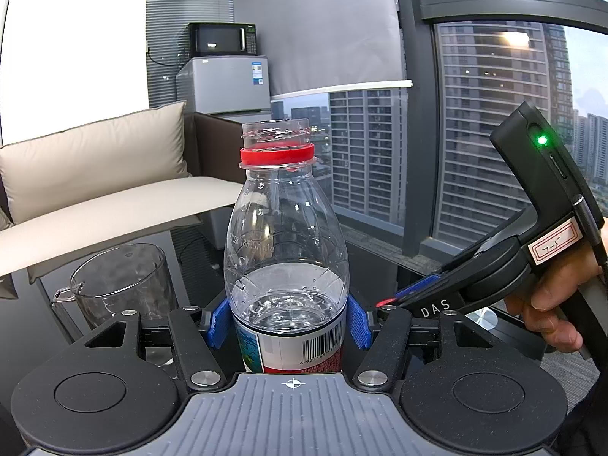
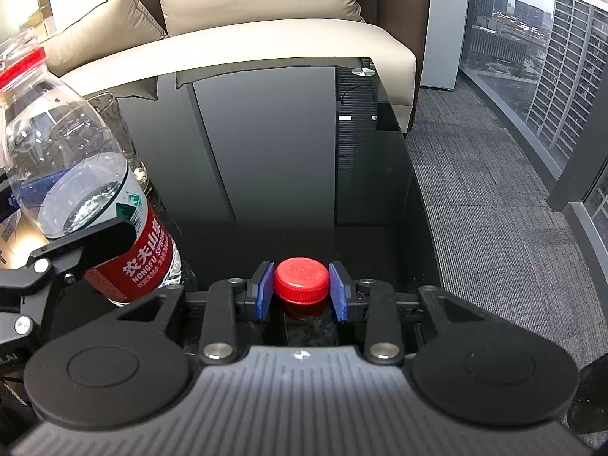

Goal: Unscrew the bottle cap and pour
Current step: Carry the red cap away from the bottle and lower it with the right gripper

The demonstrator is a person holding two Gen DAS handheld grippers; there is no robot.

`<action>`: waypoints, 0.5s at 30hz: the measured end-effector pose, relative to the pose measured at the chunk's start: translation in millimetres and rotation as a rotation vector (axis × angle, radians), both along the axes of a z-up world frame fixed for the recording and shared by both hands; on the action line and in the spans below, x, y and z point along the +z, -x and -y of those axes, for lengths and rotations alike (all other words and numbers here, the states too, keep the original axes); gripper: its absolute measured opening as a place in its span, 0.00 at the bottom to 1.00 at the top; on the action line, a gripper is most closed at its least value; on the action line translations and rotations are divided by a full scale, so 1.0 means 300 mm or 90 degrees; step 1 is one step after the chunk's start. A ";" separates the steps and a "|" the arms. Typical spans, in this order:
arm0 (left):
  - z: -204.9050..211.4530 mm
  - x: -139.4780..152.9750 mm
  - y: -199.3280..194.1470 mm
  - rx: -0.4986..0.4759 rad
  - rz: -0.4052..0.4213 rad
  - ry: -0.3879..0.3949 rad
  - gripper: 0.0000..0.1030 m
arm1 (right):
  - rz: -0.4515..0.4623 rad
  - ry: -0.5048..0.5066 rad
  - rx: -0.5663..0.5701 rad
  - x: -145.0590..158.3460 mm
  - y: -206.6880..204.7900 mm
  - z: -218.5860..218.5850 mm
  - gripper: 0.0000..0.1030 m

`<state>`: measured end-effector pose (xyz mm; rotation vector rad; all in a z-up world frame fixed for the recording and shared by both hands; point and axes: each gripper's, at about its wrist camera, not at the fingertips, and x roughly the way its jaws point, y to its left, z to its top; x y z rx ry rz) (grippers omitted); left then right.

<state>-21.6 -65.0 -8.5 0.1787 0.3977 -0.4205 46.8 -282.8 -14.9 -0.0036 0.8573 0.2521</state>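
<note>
A clear water bottle [image 1: 285, 250] with a red label stands upright, uncapped, a red ring left on its neck, part full of water. My left gripper [image 1: 288, 321] is shut on the bottle's body at the label's top edge. The bottle also shows at the left of the right wrist view [image 2: 81, 174]. My right gripper [image 2: 302, 290] holds the red cap [image 2: 302, 279] between its blue pads, low over the dark glass table [image 2: 266, 152]. The right gripper shows in the left wrist view [image 1: 387, 300], right of the bottle. A clear glass pitcher [image 1: 121, 285] stands left of the bottle.
A beige sofa [image 2: 266, 38] with cushions borders the table's far side. A small fridge with a microwave [image 1: 224, 72] stands behind it. Grey carpet [image 2: 494, 209] and tall windows lie to the right. The table's right edge runs close to my right gripper.
</note>
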 end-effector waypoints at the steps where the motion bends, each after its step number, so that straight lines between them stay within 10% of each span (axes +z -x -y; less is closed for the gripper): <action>1: 0.000 0.002 -0.001 0.000 0.000 0.000 0.55 | 0.000 0.000 0.000 -0.001 -0.001 -0.001 0.33; 15: -0.018 0.011 -0.001 0.000 -0.001 0.000 0.56 | 0.003 0.001 0.000 0.001 0.004 -0.003 0.33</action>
